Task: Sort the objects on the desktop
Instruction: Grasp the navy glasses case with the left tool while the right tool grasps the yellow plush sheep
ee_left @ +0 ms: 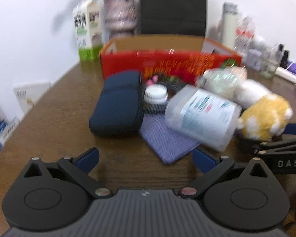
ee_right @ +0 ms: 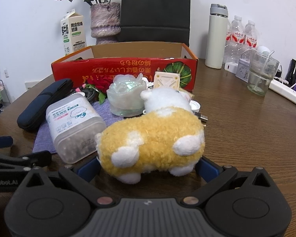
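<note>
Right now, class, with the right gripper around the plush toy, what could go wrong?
1. The plush toy leans against the cotton swab jar; lifting it might roll the jar.
2. The right gripper is wide open; soft fur could slip.
3. The left gripper sits close, risking collision.

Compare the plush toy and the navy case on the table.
The plush toy is fluffy, yellow and white, and rounded; the navy case is smooth, dark and long. The toy sits between the right gripper's open jaws; the case lies untouched farther left. Both rest on the wooden table.
</note>
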`<state>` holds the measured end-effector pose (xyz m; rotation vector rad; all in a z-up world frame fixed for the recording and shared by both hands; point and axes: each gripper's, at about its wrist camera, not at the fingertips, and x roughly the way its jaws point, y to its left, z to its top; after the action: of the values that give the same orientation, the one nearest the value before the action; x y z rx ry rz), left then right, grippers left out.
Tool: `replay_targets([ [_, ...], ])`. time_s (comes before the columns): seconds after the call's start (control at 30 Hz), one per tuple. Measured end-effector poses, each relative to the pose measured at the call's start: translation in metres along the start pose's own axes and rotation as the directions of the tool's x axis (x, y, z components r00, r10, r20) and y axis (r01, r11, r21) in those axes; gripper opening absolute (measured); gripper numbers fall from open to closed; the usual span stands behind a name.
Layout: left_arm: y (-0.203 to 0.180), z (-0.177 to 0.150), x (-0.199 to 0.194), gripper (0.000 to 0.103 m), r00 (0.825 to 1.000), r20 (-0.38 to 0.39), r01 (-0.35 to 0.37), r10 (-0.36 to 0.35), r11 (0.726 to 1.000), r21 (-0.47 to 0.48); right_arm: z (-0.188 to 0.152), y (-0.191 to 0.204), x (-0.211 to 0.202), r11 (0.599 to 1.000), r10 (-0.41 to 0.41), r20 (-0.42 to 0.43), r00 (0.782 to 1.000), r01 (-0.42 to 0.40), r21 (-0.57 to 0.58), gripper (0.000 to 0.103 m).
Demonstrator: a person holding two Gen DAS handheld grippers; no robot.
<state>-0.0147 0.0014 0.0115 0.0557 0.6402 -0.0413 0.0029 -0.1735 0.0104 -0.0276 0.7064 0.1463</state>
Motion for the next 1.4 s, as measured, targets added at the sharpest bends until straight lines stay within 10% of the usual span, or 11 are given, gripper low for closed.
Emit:
replay_targets([
  [0.13,0.012,0.021,-0.022,0.103,0.991,0.134,-0.01,0.008,1.0,0.014,0.008,-0.014,-0.022,0.996,0.083,0.035,0.996,-0.084,0.041,0.095],
  [0.3,0.043,0.062,0.014,0.096,0.996,0.089,0.008,-0.003,0.998,-0.058,0.037,-0.038,-0.04,0.984,0.144,0.181,0.973,-0.16,0.082,0.094],
  [0.5,0.051,0.078,0.067,0.087,0.996,-0.048,0.07,-0.073,0.995,-0.071,0.054,-0.04,-0.008,0.998,0.042,0.098,0.994,-0.046,0.046,0.085],
  [0.6,0.054,0.07,0.082,0.082,0.992,-0.094,0.077,-0.086,0.993,-0.093,0.052,-0.042,0.008,0.994,0.082,0.026,0.996,-0.084,0.074,0.063],
  [0.93,0.06,0.069,0.078,0.063,0.991,-0.092,0.08,-0.094,0.985,-0.15,0.045,-0.036,0.018,0.995,0.079,-0.003,0.997,-0.079,0.065,0.049],
  [1.4,0.065,0.144,0.025,0.062,0.992,0.097,0.094,-0.081,0.986,-0.139,0.101,-0.062,-0.066,0.975,0.14,0.299,0.944,-0.185,0.127,0.041],
])
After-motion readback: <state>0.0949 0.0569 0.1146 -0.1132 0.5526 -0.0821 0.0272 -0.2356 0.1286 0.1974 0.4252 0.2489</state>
